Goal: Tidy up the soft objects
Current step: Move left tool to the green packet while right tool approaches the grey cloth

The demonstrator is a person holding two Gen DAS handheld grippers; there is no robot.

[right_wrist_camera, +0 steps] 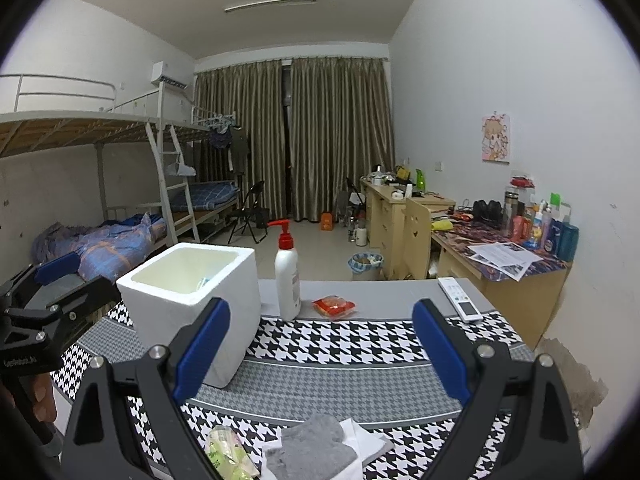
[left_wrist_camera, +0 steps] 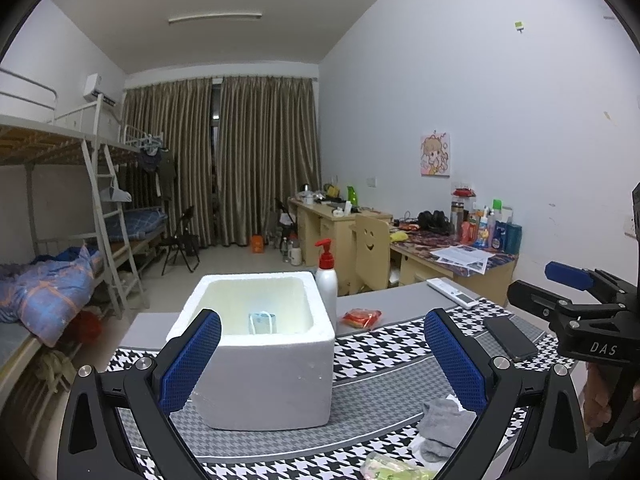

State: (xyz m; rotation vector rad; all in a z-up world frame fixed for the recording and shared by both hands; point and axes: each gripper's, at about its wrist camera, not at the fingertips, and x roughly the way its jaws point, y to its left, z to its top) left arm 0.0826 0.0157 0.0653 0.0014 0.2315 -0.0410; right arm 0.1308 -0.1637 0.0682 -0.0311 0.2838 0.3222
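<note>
A white foam box (left_wrist_camera: 256, 344) stands on the houndstooth cloth, with a small blue-white pack (left_wrist_camera: 262, 322) inside. It also shows in the right wrist view (right_wrist_camera: 192, 300). A grey sock (left_wrist_camera: 444, 428) lies on white tissue near the front edge, beside a green packet (left_wrist_camera: 392, 470). The right wrist view shows the sock (right_wrist_camera: 312, 448) and the green packet (right_wrist_camera: 228, 456) just below the fingers. My left gripper (left_wrist_camera: 320, 360) is open and empty, just in front of the box. My right gripper (right_wrist_camera: 322, 352) is open and empty, above the sock.
A pump bottle (right_wrist_camera: 288, 276), a red snack packet (right_wrist_camera: 334, 306) and a white remote (right_wrist_camera: 460, 300) lie at the back of the table. A black phone (left_wrist_camera: 510, 338) lies at the right. Desks, a chair and bunk beds stand beyond.
</note>
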